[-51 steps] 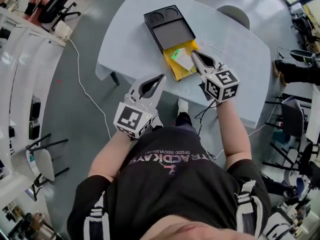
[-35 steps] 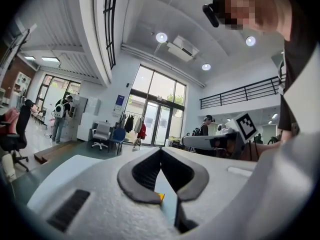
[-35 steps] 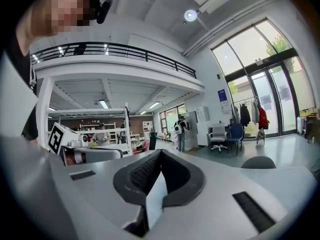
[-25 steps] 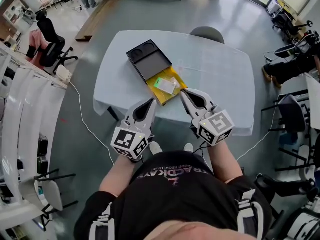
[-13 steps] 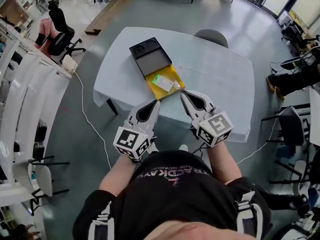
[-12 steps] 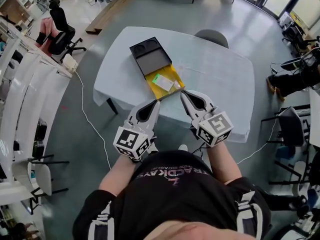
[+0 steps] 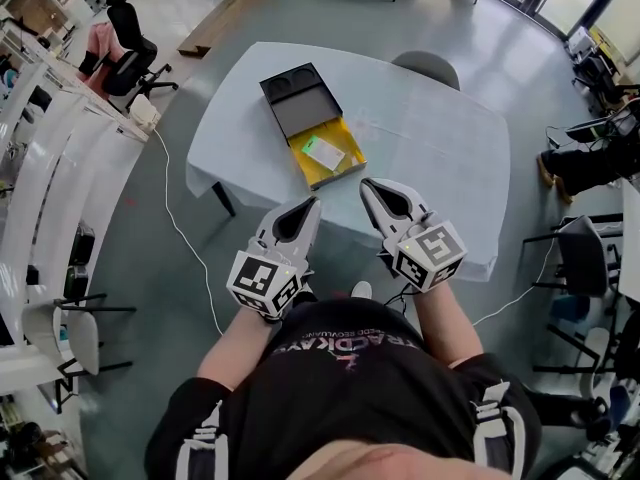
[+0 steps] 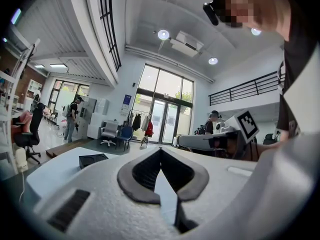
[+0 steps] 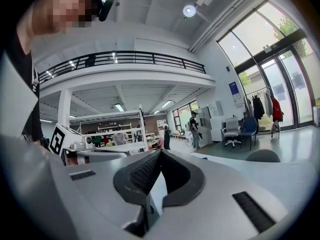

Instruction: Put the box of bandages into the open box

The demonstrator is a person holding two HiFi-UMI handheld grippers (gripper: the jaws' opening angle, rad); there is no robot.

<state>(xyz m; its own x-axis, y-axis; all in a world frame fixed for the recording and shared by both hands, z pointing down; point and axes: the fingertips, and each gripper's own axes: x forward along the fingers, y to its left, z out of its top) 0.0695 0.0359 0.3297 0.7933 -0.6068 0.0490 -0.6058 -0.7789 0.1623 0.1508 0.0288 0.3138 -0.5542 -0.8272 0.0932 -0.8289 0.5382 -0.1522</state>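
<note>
The open yellow box (image 7: 341, 172) lies on the pale table (image 7: 440, 158), joined to its black tray half (image 7: 300, 98). The white and green box of bandages (image 7: 323, 152) lies inside the yellow box. My left gripper (image 7: 313, 204) hovers over the table's near edge, shut and empty. My right gripper (image 7: 366, 186) is beside it, a little nearer the yellow box, also shut and empty. Neither touches the box. In the left gripper view the left gripper (image 8: 160, 149) points level across the table, with the black tray (image 8: 92, 160) far left. The right gripper view shows my right gripper (image 9: 160, 152) with its jaws together.
A grey chair (image 7: 425, 66) stands at the table's far side. A white cable (image 7: 185, 238) runs over the floor at the left. Office chairs (image 7: 125, 63) and white desks line the left; more chairs stand at the right.
Both grippers have drawn back from the yellow box toward the table's near edge. The right gripper was at the box two seconds ago. The bandage box stays in the yellow box.
</note>
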